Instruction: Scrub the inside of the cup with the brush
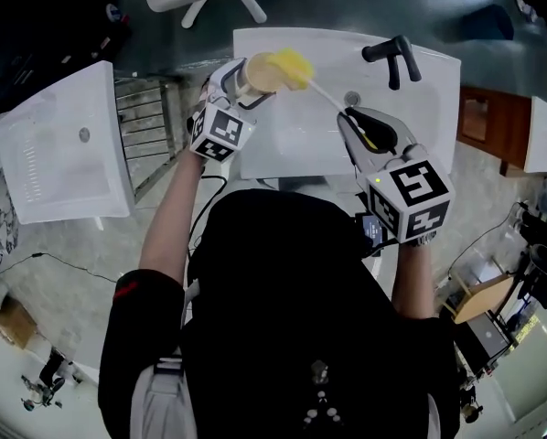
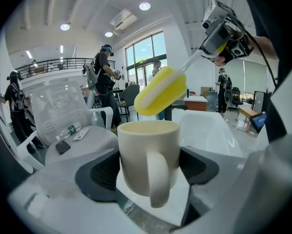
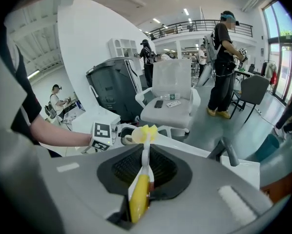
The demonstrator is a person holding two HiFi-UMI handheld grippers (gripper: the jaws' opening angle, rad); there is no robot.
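The cup (image 1: 258, 74) is up in the air over the white sink (image 1: 296, 149). Its open top is turned toward the brush (image 1: 322, 92). Your left tongs (image 1: 241, 88) squeeze the cup from both sides, and its handle points back at the left gripper view's camera. The brush's soft yellow end sits right at the cup's open top, mostly outside it. Your right tongs (image 1: 354, 122) are pinched tight on the brush's yellow handle. A black tap (image 1: 392, 55) stands at the far side of the sink.
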